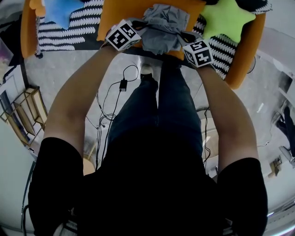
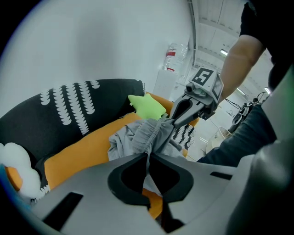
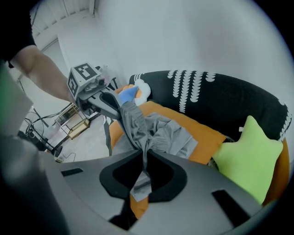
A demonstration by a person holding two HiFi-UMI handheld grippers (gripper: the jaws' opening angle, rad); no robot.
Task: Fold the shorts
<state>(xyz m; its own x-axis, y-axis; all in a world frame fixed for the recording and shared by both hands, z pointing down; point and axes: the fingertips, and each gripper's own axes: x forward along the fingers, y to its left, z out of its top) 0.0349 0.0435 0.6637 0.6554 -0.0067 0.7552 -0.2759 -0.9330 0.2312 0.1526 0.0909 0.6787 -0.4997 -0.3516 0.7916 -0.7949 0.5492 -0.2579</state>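
Note:
The grey shorts [image 1: 163, 25] hang bunched over the orange sofa seat [image 1: 115, 14], stretched by the waistband between both grippers. My left gripper [image 1: 143, 24] is shut on one end of the waistband; in the left gripper view the cloth [image 2: 138, 135] runs straight into its closed jaws [image 2: 148, 158]. My right gripper [image 1: 182, 34] is shut on the other end; in the right gripper view the shorts [image 3: 161, 135] lead into its jaws [image 3: 144, 158]. Each camera sees the other gripper: the right gripper [image 2: 171, 121] and the left gripper [image 3: 118, 112].
A green star pillow [image 1: 226, 18] lies at the sofa's right and a blue star pillow [image 1: 60, 10] at its left, on black-and-white patterned cushions [image 1: 78, 27]. The person's legs stand right before the seat. Cables [image 1: 115, 101] and a wooden rack [image 1: 25, 113] are on the floor.

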